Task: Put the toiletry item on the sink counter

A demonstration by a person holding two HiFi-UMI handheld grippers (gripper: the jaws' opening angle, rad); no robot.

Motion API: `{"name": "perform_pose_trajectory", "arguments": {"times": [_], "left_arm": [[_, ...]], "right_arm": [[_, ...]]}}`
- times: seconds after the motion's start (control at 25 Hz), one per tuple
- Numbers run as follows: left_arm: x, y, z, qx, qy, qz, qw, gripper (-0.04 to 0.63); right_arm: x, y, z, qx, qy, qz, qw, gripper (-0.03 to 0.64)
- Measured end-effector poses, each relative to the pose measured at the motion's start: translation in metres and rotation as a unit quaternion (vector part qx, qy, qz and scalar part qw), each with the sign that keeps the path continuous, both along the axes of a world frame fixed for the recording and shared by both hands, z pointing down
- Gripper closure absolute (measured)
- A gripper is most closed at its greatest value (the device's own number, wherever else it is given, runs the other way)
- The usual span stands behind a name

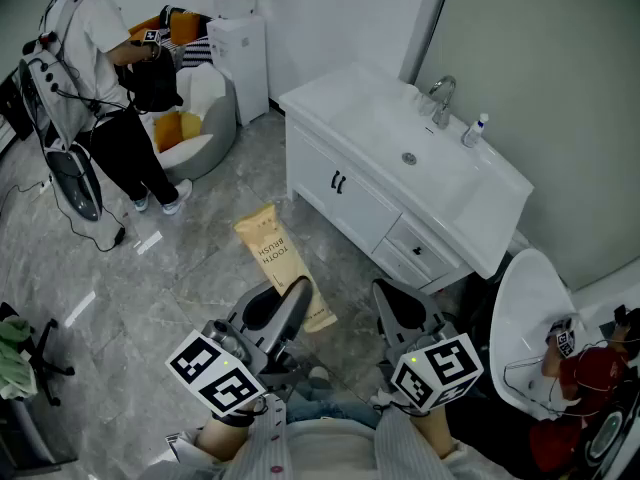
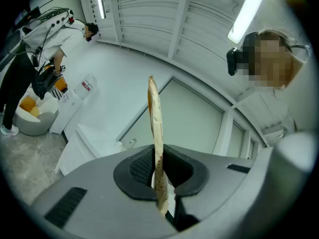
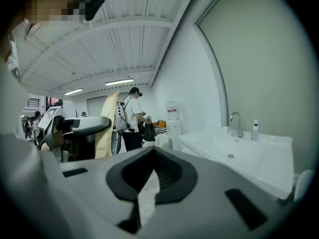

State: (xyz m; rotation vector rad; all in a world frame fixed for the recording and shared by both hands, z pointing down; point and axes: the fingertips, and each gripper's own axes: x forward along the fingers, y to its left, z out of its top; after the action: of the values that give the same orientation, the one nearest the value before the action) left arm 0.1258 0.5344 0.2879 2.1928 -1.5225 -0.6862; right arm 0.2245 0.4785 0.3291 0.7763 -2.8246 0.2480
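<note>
Left tongs [image 1: 297, 298] are clamped on a tan toothbrush packet [image 1: 278, 258], above the grey tiled floor [image 1: 180, 258]. Right tongs [image 1: 392, 306] are closed and empty. The white table [image 1: 500, 230] ahead bears a sink [image 1: 380, 128], a tap [image 1: 441, 98] and a small bottle [image 1: 474, 130].

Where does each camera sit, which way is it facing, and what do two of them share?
Head view: on the person's head, looking steeply down at the sink counter; left gripper, right gripper and sleeves show.
Left gripper view: on that gripper, tilted up toward the ceiling; its jaws clamp the toothbrush packet; the person's head shows.
Right gripper view: on that gripper, facing across the room; its jaws are together, empty.
Shared: head and right gripper views both show faucet and toothbrush packet.
</note>
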Motion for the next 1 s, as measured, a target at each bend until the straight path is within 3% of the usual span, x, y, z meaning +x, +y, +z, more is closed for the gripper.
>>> {"name": "perform_pose_trajectory", "arguments": {"times": [1.0], "left_arm": [[-0.026,-0.002,0.025,-0.019,0.000,0.004,0.9998,0.555]], "right_arm": [[-0.019,-0.007,0.020,-0.016,-0.004,0.018,1.000,0.607]]}}
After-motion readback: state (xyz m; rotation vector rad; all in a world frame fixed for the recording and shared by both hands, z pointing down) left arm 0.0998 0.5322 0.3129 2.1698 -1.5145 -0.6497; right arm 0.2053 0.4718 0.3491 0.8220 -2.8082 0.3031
